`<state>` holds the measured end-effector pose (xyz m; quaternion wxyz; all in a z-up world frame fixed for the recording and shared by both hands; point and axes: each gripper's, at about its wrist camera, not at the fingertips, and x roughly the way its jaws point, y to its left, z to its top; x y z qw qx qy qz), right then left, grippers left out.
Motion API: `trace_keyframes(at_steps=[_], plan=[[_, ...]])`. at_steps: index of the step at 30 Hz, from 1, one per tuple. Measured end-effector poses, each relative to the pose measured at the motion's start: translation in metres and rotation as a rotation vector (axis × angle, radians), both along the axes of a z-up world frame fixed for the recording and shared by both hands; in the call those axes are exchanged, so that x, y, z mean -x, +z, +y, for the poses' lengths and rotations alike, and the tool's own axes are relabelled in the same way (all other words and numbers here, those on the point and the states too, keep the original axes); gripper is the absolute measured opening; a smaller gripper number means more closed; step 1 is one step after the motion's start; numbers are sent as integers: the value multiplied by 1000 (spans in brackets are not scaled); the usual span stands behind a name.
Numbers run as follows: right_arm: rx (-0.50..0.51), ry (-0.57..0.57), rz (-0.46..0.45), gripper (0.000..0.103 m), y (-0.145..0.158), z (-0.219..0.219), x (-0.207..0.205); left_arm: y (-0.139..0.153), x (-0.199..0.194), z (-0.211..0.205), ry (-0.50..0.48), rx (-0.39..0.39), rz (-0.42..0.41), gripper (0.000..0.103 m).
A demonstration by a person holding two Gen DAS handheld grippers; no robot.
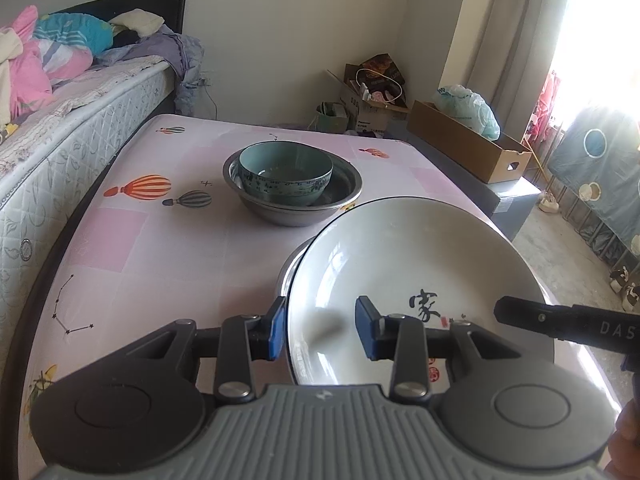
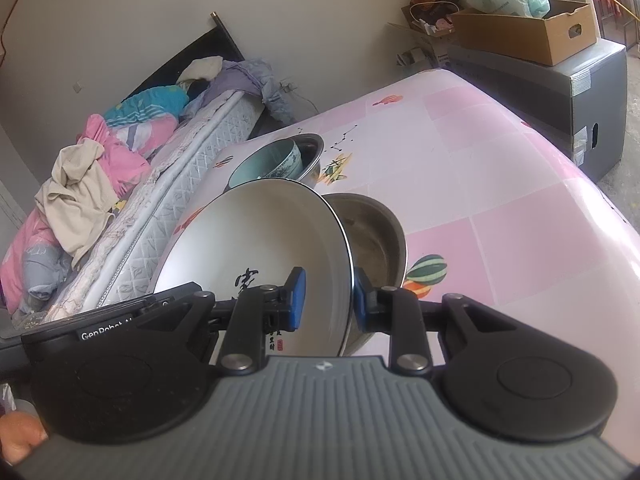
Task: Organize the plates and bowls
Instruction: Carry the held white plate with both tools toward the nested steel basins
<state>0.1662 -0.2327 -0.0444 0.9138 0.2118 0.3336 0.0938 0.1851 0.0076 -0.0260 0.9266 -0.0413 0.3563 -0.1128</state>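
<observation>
A white plate [image 1: 400, 272] with a black rim and a black character lies tilted over a steel bowl [image 2: 376, 236]. My left gripper [image 1: 322, 330] straddles the plate's left rim, its jaws apart with a wide gap. My right gripper [image 2: 328, 300] straddles the plate's [image 2: 260, 240] right rim, its pads [image 2: 298, 300] close to the rim on both sides. Further back a teal bowl [image 1: 286, 172] sits inside another steel bowl [image 1: 292, 204]; both also show in the right wrist view [image 2: 276, 160].
The pink patterned table [image 1: 160, 240] stands against a bed [image 1: 60, 132] with piled bedding on its left. A cardboard box [image 1: 468, 144] with a plastic bag sits on a grey cabinet [image 2: 560, 88] past the far right corner.
</observation>
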Motion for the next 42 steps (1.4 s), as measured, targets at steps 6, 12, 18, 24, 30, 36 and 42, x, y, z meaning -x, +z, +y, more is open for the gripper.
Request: trace_keyframes(at_steps=[6,12,18,24,30,36,42], plan=[[-3,-2,13,25,-8,-4,-18,-4,-14,-4,-2,-16,12,36],[-11,-1,31,25,-16,-6,-33,-10,-23,-7,-4,-29,32,36],[-13,-8,52,25,-25,-7,-42,-15,-32,-10,-15,-39,46,36],[-13,-16,65,25,-30,-7,-50,-19,-38,-13,-20,-48,53,36],[-7,-16,75,25,-33,-6,-57,-23,-44,-14,-22,-54,68,36],[-13,-20,80,25,-37,-6,-61,-25,-47,-15,-29,-63,62,36],[-18,-21,75,26,-38,-8,-63,-25,-46,-18,-40,-72,56,40]])
